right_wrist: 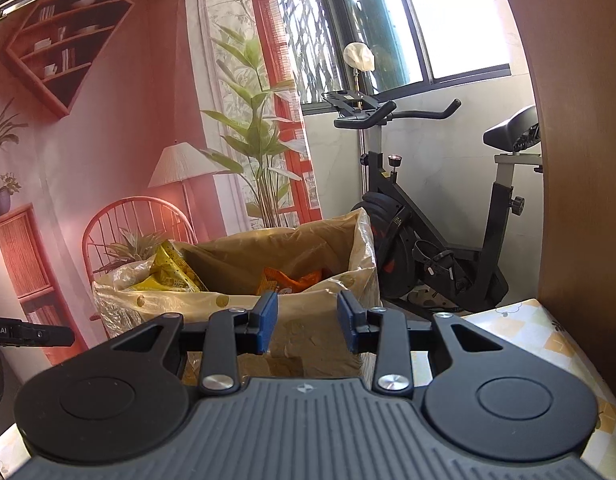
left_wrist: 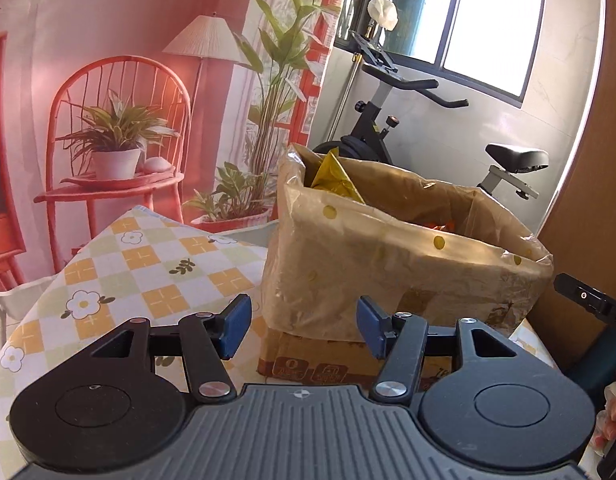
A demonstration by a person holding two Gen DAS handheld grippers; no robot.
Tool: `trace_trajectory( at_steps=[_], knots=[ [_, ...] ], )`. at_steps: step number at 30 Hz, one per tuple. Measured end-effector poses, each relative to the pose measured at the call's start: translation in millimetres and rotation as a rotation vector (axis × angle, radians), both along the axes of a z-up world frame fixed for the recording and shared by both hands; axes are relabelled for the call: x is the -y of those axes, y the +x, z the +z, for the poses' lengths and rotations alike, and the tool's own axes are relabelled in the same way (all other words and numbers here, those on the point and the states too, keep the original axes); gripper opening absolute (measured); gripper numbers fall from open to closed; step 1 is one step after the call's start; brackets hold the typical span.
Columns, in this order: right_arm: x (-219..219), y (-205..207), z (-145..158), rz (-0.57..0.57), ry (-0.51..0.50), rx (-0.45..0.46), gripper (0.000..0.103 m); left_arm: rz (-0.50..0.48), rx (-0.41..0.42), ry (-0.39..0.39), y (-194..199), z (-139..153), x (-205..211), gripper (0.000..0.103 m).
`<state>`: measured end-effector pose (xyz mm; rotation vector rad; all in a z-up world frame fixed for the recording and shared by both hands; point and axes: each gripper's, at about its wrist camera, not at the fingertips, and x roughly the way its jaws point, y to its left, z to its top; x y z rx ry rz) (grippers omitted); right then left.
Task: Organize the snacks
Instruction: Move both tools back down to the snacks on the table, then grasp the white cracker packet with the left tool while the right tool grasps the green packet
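You hold both tools just short of a cardboard box (left_wrist: 348, 364) lined with a crinkled tan plastic bag (left_wrist: 388, 264), which fills the centre of both wrist views. The box sits on a bench (left_wrist: 147, 264) covered in a checked floral cloth, probably so that both hands can reach its open top.

Your left hand-held gripper (left_wrist: 303, 330) has its blue pads wide apart with nothing between them. Your right hand-held gripper (right_wrist: 308, 322) has its pads narrower but also apart and empty.

The snacks lie inside the bag. A yellow packet (right_wrist: 171, 274) stands tilted at the left of the right wrist view, poking above the rim. An orange packet (right_wrist: 287, 280) lies lower, at centre, partly hidden behind the bag's front fold.
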<state>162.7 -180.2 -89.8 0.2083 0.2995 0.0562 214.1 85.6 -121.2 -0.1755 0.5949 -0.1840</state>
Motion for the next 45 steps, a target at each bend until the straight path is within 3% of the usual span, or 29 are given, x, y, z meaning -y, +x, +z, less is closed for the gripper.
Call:
trace_trajectory(
  at_steps=[6,18,21,27,31,36,42,45],
  knots=[
    [-12,-12,-26,-0.005,-0.026,-0.061,0.036,0.087,-0.196,-0.101,-7,-60,-21,0.06],
    [-19,-14,-64,0.001,-0.023,-0.173,0.036,0.131,-0.377,-0.116,8,-141,-6,0.06],
    [-22,-10,-77,0.014,-0.013,-0.216,0.036,0.123,-0.331,-0.063,7,-142,9,0.067],
    [-35,2,-100,0.07,-0.025,-0.292,0.037,0.045,-0.283,0.015,14,-143,36,0.068],
    [-44,14,-118,0.115,-0.04,-0.362,0.044,-0.024,-0.247,0.073,11,-145,54,0.067],
    [-47,30,-135,0.135,-0.031,-0.436,0.047,-0.067,-0.204,0.184,5,-148,71,0.057],
    [-65,48,-148,0.18,-0.049,-0.486,0.056,-0.058,-0.2,0.14,-5,-146,62,0.05],
    [-79,54,-152,0.196,-0.108,-0.517,0.06,-0.054,-0.194,0.122,-9,-147,56,0.049]
  ],
)
